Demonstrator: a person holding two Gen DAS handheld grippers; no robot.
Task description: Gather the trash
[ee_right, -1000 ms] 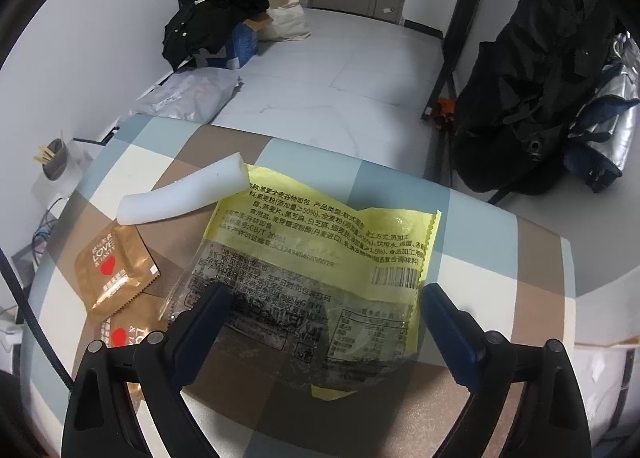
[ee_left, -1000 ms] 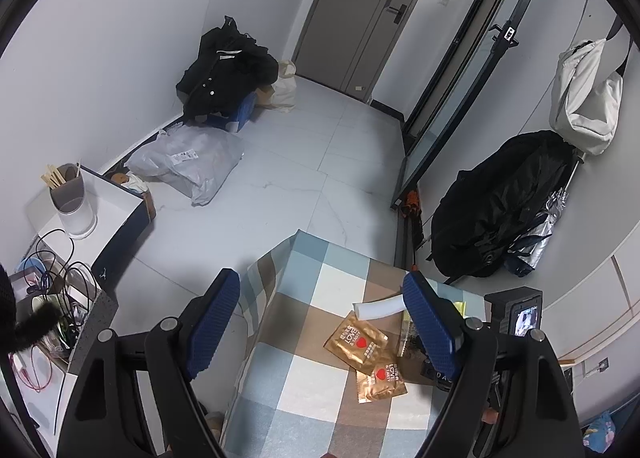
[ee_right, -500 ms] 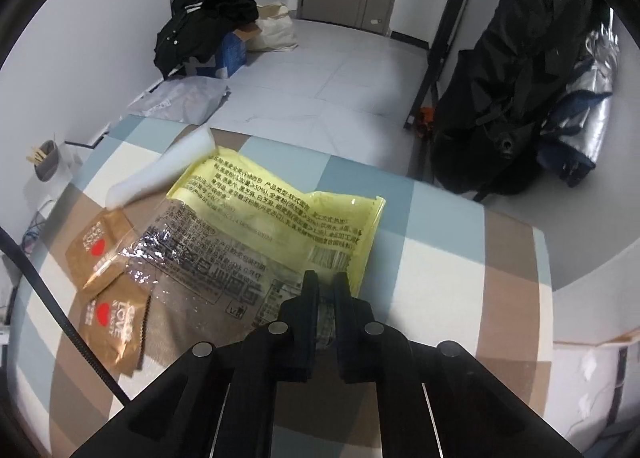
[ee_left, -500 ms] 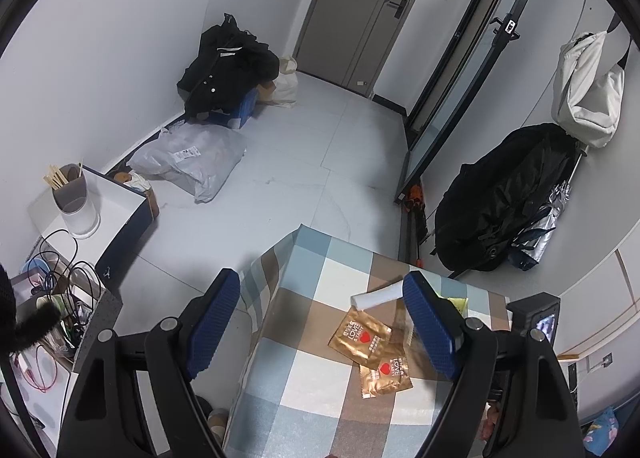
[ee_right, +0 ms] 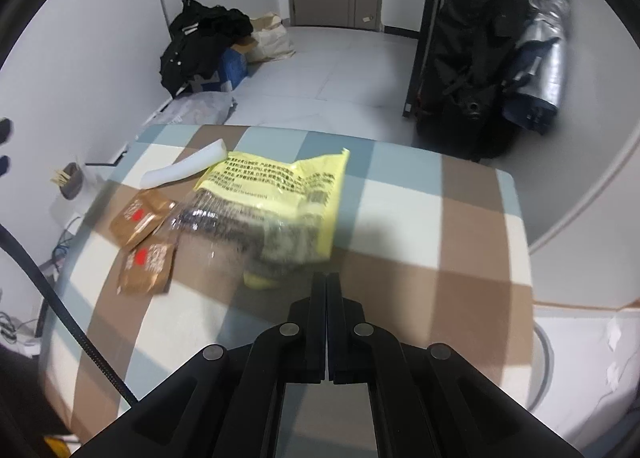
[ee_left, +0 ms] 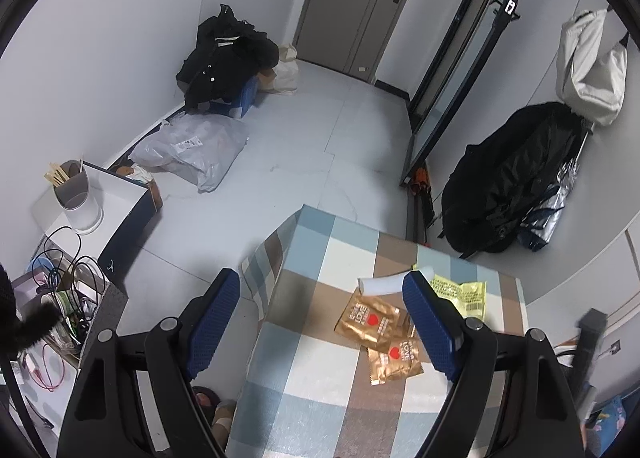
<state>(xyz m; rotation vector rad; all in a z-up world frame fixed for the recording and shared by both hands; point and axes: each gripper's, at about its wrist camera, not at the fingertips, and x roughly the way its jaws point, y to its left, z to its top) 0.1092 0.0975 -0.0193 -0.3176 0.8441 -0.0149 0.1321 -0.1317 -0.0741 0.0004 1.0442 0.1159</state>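
Clearly the left hand-held gripper (ee_left: 320, 282) has no job yet: its blue-padded jaws stand wide with nothing between them, and it hangs above the near left corner of the worktop (ee_left: 304, 338), probably kept back so that it does not crowd the other hand.

On the checked cloth, furthest left, two gold sachets (ee_right: 138, 218) lie flat with their edges overlapping, untouched, with a curled white paper tube (ee_right: 184, 170) just beyond them, also loose on the cloth. They are likely waiting their turn as trash.

Beside them, near the middle, is the yellow wrapper (ee_right: 280, 186), part clear film and part printed. It is buckled and raised off the cloth at its near end while its far end trails towards the tube, which suggests it is being carried by one edge.

That edge meets the right hand-held gripper (ee_right: 326, 278), whose jaws are pressed fully together. A thin film needs such a tight pinch, and a hold at the rim lets the rest hang free. The wrapper is blurred, so the exact spot of the pinch is hard to make out.
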